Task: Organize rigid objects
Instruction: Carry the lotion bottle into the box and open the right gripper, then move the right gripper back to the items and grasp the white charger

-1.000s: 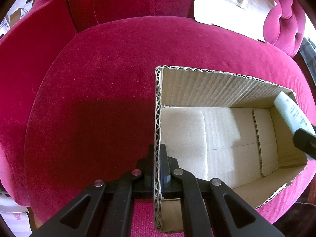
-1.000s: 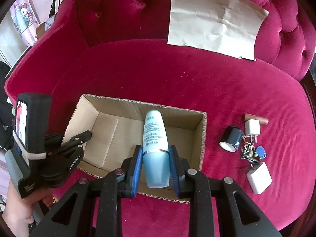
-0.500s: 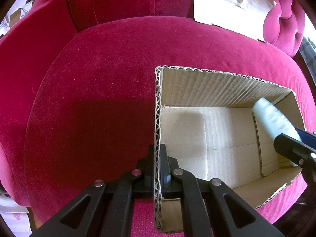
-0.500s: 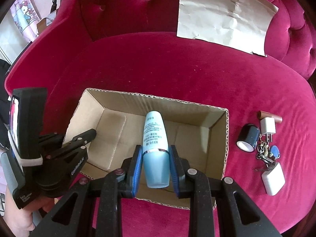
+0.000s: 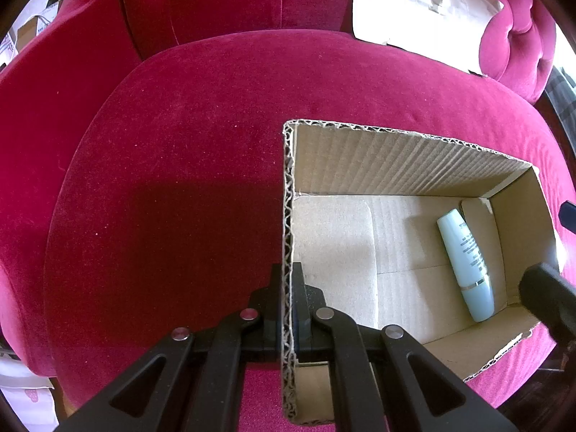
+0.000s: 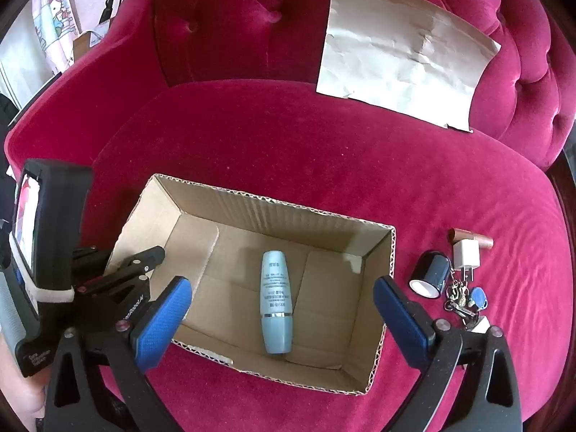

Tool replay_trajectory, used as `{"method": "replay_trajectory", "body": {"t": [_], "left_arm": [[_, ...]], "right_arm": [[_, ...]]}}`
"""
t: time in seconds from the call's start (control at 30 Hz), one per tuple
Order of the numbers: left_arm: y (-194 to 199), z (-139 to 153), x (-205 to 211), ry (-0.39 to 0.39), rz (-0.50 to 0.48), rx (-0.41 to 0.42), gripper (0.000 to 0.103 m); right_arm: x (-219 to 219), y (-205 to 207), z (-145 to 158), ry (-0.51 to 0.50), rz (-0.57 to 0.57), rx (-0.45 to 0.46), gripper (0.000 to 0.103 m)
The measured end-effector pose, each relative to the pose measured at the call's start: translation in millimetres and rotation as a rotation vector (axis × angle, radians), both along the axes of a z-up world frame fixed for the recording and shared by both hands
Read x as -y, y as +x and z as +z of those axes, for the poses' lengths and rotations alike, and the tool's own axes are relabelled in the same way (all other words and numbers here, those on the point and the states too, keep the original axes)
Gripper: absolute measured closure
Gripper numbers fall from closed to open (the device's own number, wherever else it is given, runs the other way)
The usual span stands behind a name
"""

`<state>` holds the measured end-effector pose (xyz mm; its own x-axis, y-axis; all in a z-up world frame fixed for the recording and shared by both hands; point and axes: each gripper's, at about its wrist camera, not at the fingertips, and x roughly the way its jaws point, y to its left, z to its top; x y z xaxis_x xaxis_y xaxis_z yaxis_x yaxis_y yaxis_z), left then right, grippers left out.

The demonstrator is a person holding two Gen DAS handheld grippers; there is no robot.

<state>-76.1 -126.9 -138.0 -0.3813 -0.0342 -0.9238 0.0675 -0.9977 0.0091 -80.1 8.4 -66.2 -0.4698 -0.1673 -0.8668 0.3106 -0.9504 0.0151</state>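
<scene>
My left gripper (image 5: 288,309) tilts steeply down, clamped on the near-left wall of the open brown cardboard box (image 6: 316,212). My right gripper (image 6: 279,309) hangs above, jaws opening wide, empty. The pale blue plastic bottle (image 6: 275,302) lies flat inside the box.

In the right wrist view, the bottle's (image 6: 276,302) print is too small to read. The right claw's finger (image 6: 403,320) covers most of a white block (image 6: 481,324) at 4 o'clock. In the left wrist view, the frame's edge at 3 o'clock cuts the right claw (image 5: 561,273) down to two dark bits, and the paper (image 5: 424,3) is cropped at 1 o'clock.
</scene>
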Motion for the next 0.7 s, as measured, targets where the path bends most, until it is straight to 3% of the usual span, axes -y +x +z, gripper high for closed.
{"method": "replay_trajectory", "body": {"t": [0.7], "left_arm": [[-13, -3, -8, -0.01, 0.004, 0.0, 0.1]], "right_arm": [[-79, -2, 18, 0.001, -0.142, -0.015, 0.0]]}}
